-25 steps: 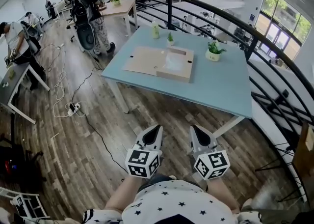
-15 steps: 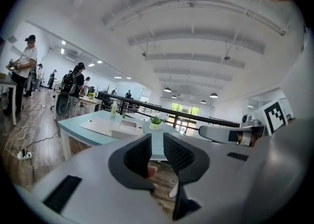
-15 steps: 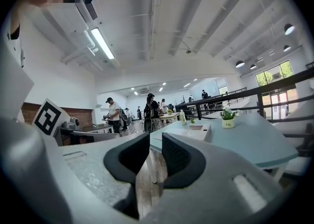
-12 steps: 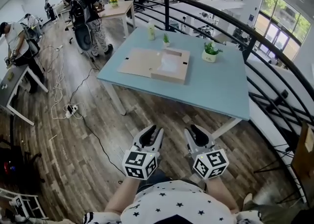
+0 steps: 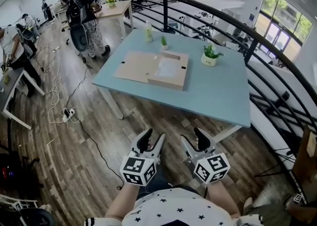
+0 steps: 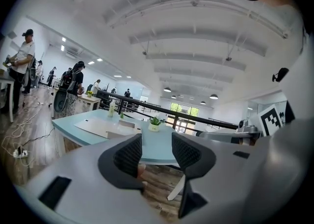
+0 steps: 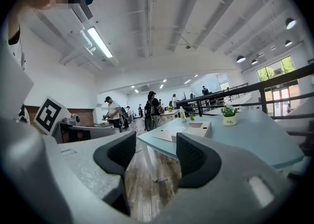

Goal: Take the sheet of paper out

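Here's the table (image 5: 218, 91): top smooth, matt, pale blue, laminate by the look. On it a flat cardboard box (image 5: 133, 65), raw brown and dull, and inside it the sheet of paper (image 5: 168, 67), pale (faint sheen, hard to tell more). Down to the floor (image 5: 64, 155): wood-grain planks, greys and browns, low satin shine. The railing (image 5: 237, 27) is dark painted metal, smooth. The shirt (image 5: 173, 210) is soft white cloth with printed stars. The small pot (image 5: 208, 61) is white and smooth.

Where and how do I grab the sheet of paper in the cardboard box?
Take the sheet of paper probably by its far edge at the wall notch, from above: it lies flat inside the shallow cardboard box, whose walls block a level approach.
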A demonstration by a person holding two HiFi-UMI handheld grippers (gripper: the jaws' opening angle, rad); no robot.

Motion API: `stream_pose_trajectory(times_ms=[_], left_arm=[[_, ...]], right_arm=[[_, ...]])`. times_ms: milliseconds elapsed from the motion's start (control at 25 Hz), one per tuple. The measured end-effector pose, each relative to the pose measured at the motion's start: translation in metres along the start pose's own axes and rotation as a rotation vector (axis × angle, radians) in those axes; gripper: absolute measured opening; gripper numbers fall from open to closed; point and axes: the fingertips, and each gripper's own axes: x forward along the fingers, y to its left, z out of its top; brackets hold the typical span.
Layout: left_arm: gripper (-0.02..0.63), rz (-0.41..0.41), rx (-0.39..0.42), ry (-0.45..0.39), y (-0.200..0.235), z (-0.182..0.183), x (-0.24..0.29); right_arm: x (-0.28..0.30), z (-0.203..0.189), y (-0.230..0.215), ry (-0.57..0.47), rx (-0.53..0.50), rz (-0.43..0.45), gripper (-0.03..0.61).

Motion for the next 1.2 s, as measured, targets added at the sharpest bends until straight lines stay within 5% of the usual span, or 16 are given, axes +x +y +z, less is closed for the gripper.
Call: stream_pose_trajectory(times_ms=[1200], left_arm=[[0.186, -0.081, 0.033, 0.011, 0.144, 0.107, 0.234]], right_arm=[[0.237, 0.096, -0.134, -0.062, 0.017, -0.061, 0.252]])
